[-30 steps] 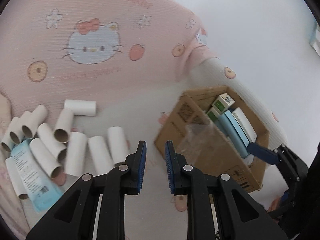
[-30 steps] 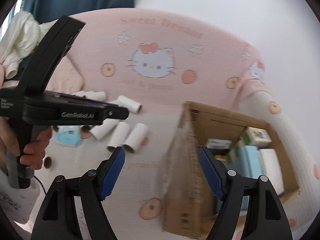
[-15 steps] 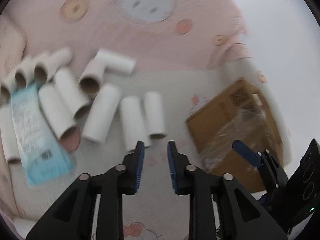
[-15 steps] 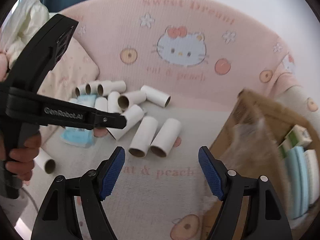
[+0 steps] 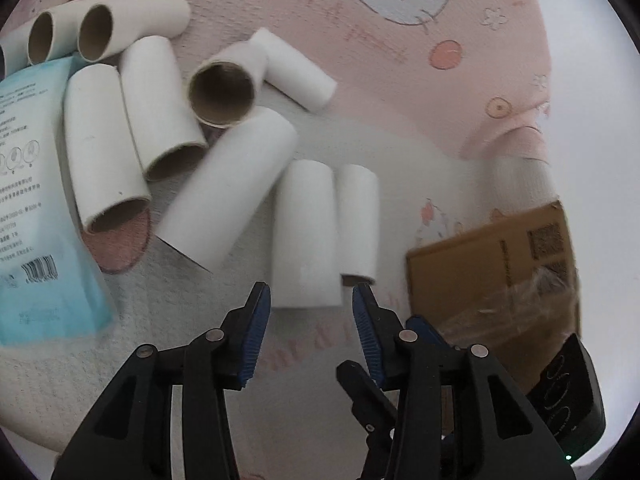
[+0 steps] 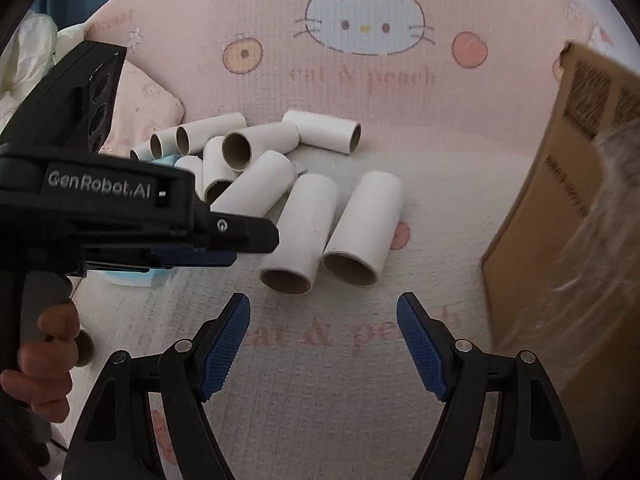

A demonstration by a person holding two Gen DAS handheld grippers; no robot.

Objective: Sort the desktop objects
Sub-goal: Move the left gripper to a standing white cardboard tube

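Two paper tubes (image 5: 306, 232) lie touching at centre frame, so the opening, empty left tongs (image 5: 308, 300) might nudge both, while the right tongs (image 6: 324, 312) gape empty.

Cardboard tubes (image 6: 256, 168) clustered on printed blanket (image 6: 360, 380), left of centre. Two tubes (image 6: 332, 228) lie side by side at cluster's near right edge. Flat packet (image 5: 36, 200) at cluster's left, partly under tubes. Cardboard box (image 6: 552, 216) on blanket at right, well apart from tubes. Pillow (image 6: 140, 108) behind cluster, far left.
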